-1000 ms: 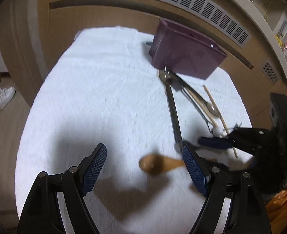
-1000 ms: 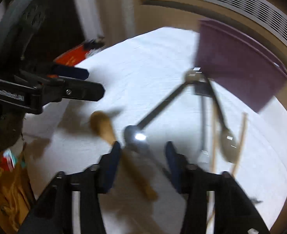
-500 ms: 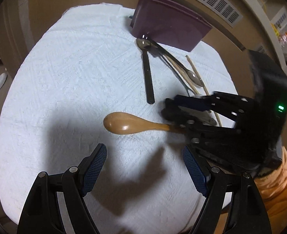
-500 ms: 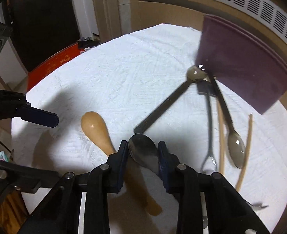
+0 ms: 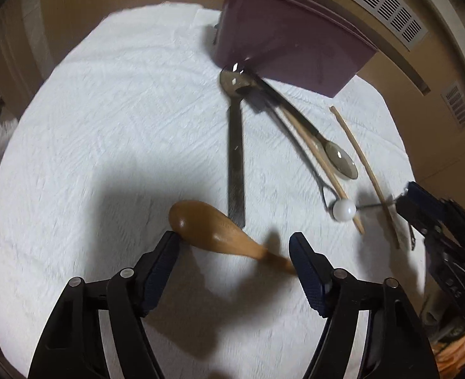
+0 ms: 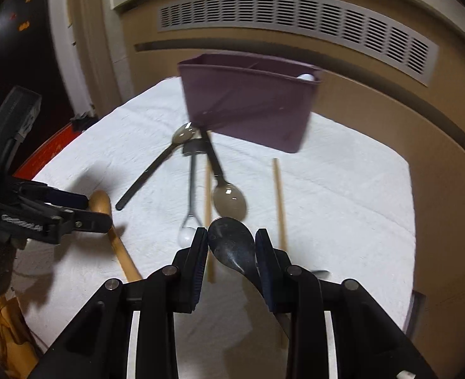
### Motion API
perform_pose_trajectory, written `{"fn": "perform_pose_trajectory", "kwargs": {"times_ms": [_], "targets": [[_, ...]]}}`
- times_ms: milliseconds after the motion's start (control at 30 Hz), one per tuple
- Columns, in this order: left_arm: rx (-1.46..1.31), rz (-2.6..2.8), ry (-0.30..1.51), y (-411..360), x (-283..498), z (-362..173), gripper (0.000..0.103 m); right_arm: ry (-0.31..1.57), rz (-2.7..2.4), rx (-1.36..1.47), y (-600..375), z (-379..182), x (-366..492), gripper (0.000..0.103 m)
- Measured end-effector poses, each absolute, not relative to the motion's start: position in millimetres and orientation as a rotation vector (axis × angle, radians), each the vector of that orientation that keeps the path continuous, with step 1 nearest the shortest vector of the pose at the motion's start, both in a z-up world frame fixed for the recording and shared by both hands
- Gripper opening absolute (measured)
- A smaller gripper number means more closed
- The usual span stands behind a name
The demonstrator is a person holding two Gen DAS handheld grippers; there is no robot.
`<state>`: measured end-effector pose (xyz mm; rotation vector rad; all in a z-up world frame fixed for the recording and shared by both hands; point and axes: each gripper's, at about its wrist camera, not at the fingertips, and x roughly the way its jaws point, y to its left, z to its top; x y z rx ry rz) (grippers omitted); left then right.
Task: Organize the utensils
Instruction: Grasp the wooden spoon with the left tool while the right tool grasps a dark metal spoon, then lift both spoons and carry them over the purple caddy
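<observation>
Right gripper (image 6: 231,246) pinching dark metal spoon (image 6: 232,246), left gripper (image 5: 234,252) spread — straddling wooden spoon (image 5: 210,227), purple caddy (image 6: 248,107) at 12 o'clock.

We take this for a room in a home. A desk (image 5: 106,132) under a white textured cloth carries everyday cutlery: metal spoons (image 5: 340,158), a wooden spoon (image 5: 213,230) and chopsticks (image 6: 278,195) beside a purple utensil holder (image 6: 248,110). Behind it runs beige panelling with a slatted vent (image 6: 295,22), as over a household heater.
</observation>
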<state>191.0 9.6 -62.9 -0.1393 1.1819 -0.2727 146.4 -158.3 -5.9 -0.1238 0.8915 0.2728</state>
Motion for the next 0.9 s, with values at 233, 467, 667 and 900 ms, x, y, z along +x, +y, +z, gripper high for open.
{"fn": "perform_pose_trajectory", "kwargs": {"times_ms": [233, 467, 667, 900], "targets": [[0.07, -0.171, 1.096, -20.7, 202.6, -69.8, 0.067, 0.878, 0.233, -0.07, -180.5, -3.4, 144.5, 0.029], [0.059, -0.216, 1.021, -15.4, 193.7, -64.2, 0.037, 0.859, 0.241, -0.06, -173.2, 3.2, 140.6, 0.029], [0.018, -0.284, 0.9, -2.3, 166.2, -32.5, 0.034, 0.813, 0.264, -0.05, -168.4, 28.4, 129.4, 0.028], [-0.035, -0.331, 0.778, 15.7, 138.4, 8.5, 0.032, 0.778, 0.29, -0.062, -154.5, 50.6, 117.7, 0.027]]}}
